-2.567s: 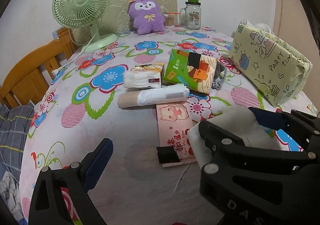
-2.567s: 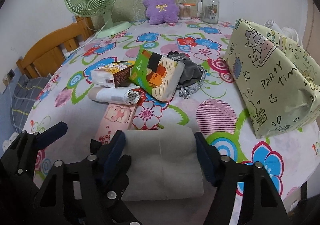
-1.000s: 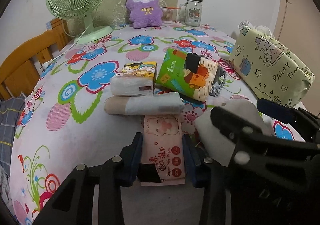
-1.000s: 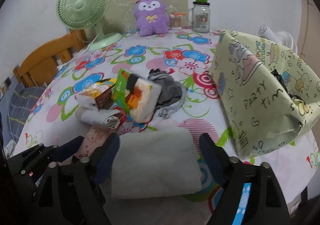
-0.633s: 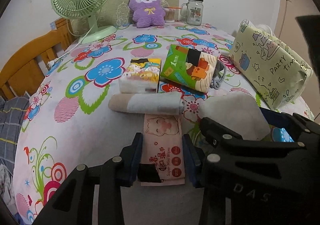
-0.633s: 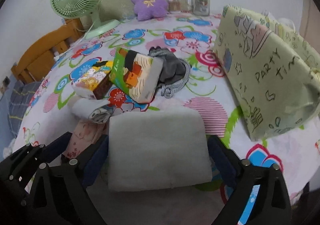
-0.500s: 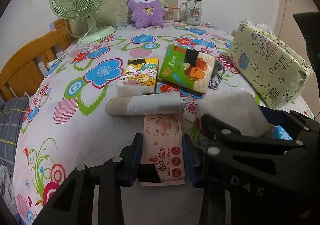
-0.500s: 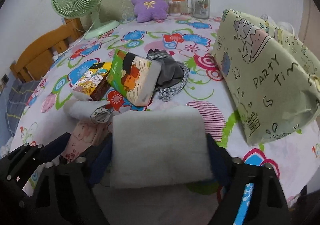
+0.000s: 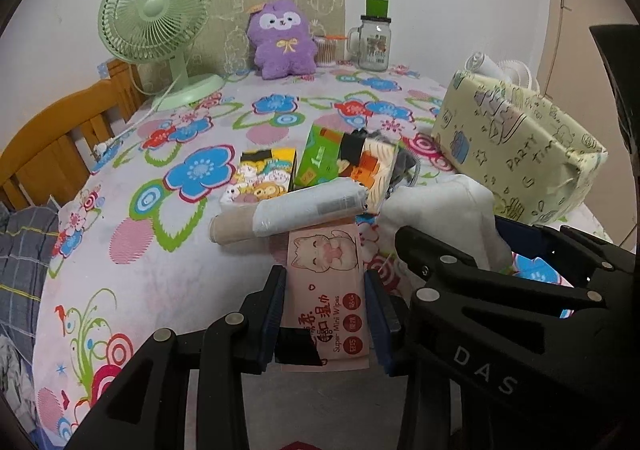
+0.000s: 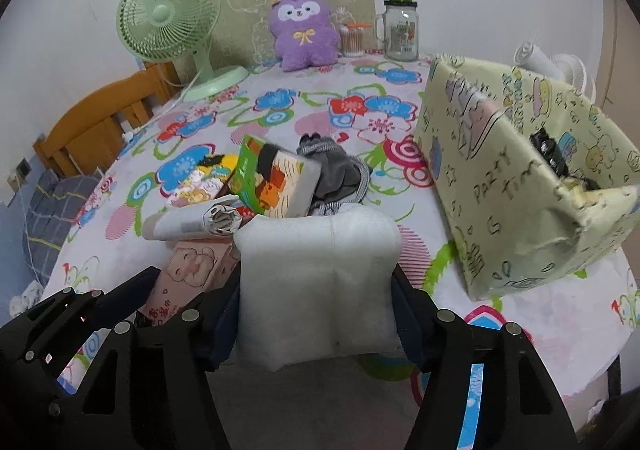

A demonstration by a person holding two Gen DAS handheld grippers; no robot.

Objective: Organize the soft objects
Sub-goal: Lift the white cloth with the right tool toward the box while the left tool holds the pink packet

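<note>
My left gripper point(image 9: 325, 314) is shut on a pink wet-wipes pack point(image 9: 326, 290) with a cat face, held at the table's near side. My right gripper point(image 10: 316, 314) is shut on a white foam pad point(image 10: 318, 282), squeezed and lifted above the table; the pad also shows in the left wrist view point(image 9: 444, 210). Beyond them lie a white roll point(image 9: 288, 214), a yellow tissue pack point(image 9: 262, 178), a green tissue pack point(image 9: 344, 166) and a grey drawstring pouch point(image 10: 338, 174). A yellow-green "Party Time" bag point(image 10: 516, 170) stands open at the right.
A green desk fan point(image 9: 160, 30), a purple plush point(image 9: 282, 40), a cotton-swab jar point(image 10: 354, 40) and a glass mug jar point(image 9: 374, 40) stand at the back of the flowered tablecloth point(image 9: 120, 210). A wooden chair point(image 9: 52, 142) is at the left edge.
My left gripper closed on the wipes pack, which has since lifted off the table. My right gripper closed on the foam pad, squeezing it, and raised it toward the bag.
</note>
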